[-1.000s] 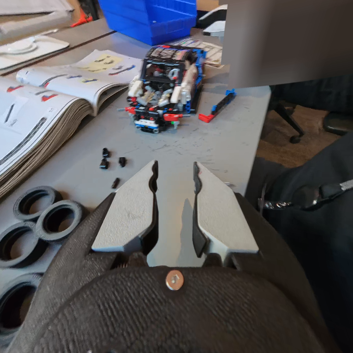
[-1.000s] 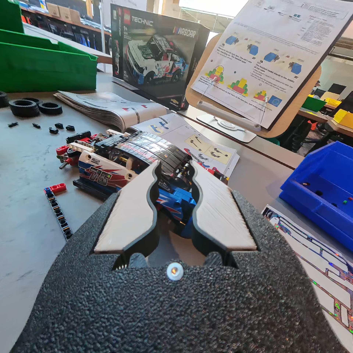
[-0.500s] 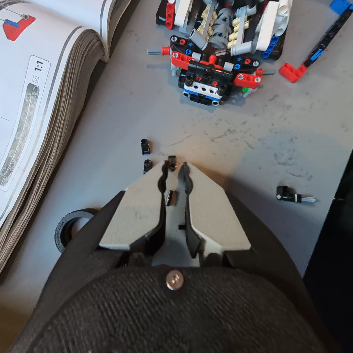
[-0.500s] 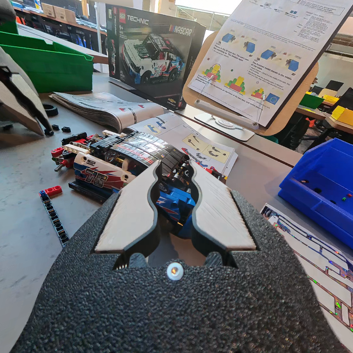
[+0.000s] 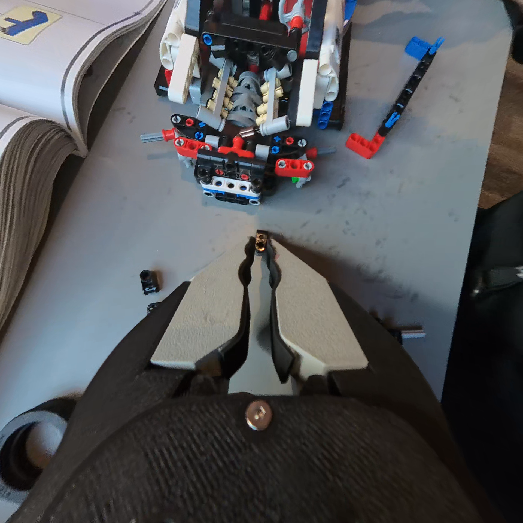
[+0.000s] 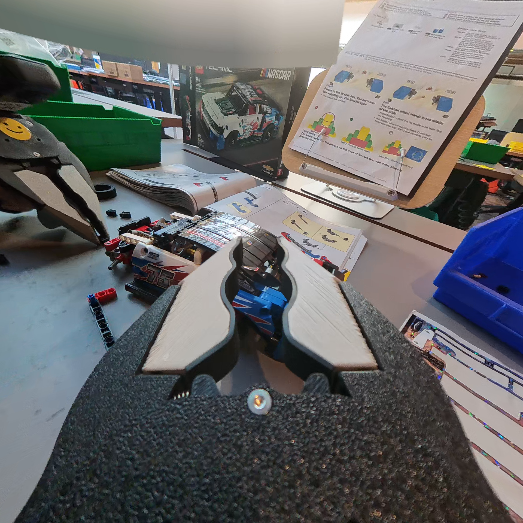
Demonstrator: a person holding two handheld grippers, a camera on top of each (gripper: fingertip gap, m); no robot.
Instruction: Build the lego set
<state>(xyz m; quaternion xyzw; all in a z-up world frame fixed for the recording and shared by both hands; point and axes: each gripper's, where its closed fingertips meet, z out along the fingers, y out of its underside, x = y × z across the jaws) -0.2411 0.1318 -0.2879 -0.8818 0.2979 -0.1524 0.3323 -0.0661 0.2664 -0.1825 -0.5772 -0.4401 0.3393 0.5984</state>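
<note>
We are in a workshop or lab with a warehouse feel. We see storage shelves (image 6: pixel 124 76) stacked with cardboard boxes behind the grey table (image 6: pixel 42 325), and plastic parts bins on the tables: a green bin (image 6: pixel 93 135) and a blue bin (image 6: pixel 486 283). A printed instruction sheet (image 6: pixel 410 93) stands propped on a wooden stand (image 6: pixel 452 158). Farther tables at the right hold more green bins (image 6: pixel 486 152).

The left wrist view looks steeply down along its gripper (image 5: pixel 260 246) at the desk (image 5: pixel 368 226), close to the lego car (image 5: pixel 249 99) nose. The right wrist view faces low across the car (image 6: pixel 198 254) from its rear, sharing car and instruction booklet (image 6: pixel 184 184).
</note>
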